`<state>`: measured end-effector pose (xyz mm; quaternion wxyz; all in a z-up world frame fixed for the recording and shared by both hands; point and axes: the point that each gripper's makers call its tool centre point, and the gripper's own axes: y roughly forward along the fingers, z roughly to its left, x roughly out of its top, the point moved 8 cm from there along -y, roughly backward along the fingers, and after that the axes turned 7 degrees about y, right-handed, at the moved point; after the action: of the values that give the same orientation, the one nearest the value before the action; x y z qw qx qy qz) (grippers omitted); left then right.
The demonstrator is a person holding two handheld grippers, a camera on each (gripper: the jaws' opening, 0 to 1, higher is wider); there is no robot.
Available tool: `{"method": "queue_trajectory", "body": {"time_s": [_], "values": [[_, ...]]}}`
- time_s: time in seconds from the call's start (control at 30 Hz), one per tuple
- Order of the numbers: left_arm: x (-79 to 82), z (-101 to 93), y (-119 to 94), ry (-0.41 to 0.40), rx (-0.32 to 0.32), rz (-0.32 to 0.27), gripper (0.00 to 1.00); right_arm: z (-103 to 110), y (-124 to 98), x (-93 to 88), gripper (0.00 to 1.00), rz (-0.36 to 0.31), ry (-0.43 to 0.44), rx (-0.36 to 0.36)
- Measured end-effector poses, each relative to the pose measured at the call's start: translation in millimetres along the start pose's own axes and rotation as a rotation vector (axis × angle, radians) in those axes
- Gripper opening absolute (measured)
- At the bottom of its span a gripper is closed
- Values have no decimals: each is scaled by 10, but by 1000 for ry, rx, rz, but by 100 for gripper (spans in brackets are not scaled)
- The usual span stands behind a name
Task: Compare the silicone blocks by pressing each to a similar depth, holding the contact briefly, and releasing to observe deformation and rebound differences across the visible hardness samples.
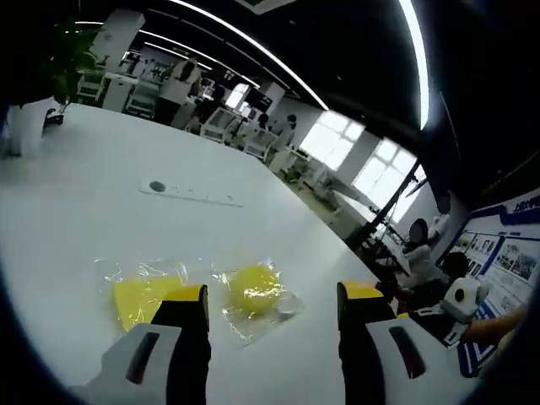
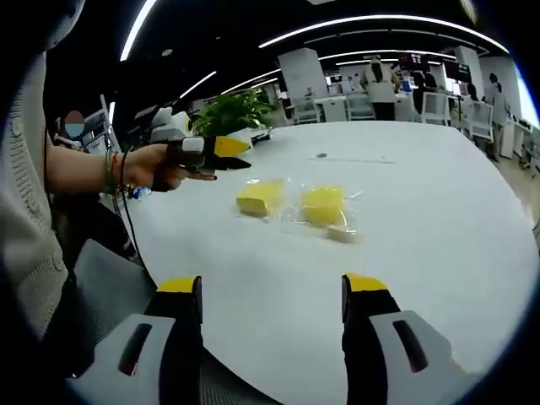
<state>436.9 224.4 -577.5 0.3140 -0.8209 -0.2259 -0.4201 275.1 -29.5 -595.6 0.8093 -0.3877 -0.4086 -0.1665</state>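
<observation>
- Open-plan office / demo space w/ dark ceiling, long strip lights (image 1: 253,42) running across.
- Big white table (image 2: 422,219) in foreground, inset w/ a flush socket strip (image 1: 191,193).
- Rows of desks + white chairs (image 2: 439,105) further back; people standing near them.
- Potted green plant (image 2: 234,112) at table edge.
- Large bright windows (image 1: 354,148) along far wall.
- Blue-and-white info board (image 1: 506,245) w/ pics on the wall, seated person beside it.
- Tripod stand (image 1: 388,211) by the windows.
</observation>
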Motion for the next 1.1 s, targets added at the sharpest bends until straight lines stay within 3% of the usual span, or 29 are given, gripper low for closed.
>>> {"method": "queue_trajectory", "body": {"time_s": [0.2, 0.6, 0.83, 1.1], "values": [[21, 118, 262, -2, -4, 20, 61, -71, 52, -8, 62, 14, 16, 1], [-100, 409, 749, -38, 13, 111, 58, -218, 147, 1, 60, 32, 46, -14], [-169, 553, 965, -201, 38, 126, 55, -297, 173, 2, 59, 37, 68, -22], [-211, 572, 1159, -234, 78, 175, 49, -327, 191, -33, 59, 42, 82, -24]]}}
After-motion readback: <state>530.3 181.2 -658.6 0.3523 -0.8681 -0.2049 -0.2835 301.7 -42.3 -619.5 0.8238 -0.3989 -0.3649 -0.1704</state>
